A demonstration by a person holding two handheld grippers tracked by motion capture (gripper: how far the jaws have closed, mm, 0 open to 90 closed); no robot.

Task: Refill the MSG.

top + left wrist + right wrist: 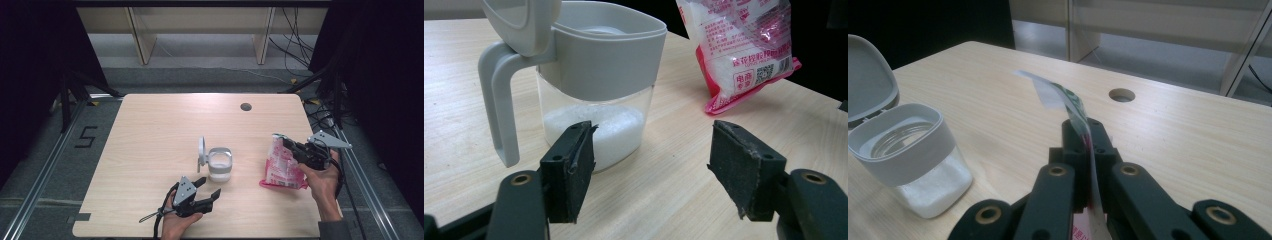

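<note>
A clear canister (220,165) with a grey collar and a flipped-up lid (202,154) stands mid-table, holding a low layer of white granules. In the left gripper view the canister (599,75) rises just beyond the left jaw, its handle to the left. My left gripper (209,187) lies low on the table just in front of the canister, open, with nothing between its pads (651,150). My right gripper (286,144) is shut on the top edge of a pink and white bag (282,165), whose bottom rests on the table. The bag's thin edge (1063,97) sticks up past the closed jaws (1085,130).
The wooden table (150,125) has a round cable hole (245,106) near its far edge. Bare wood spreads to the left and behind the canister (908,150). Dark drapes, cables and shelf legs stand beyond the table.
</note>
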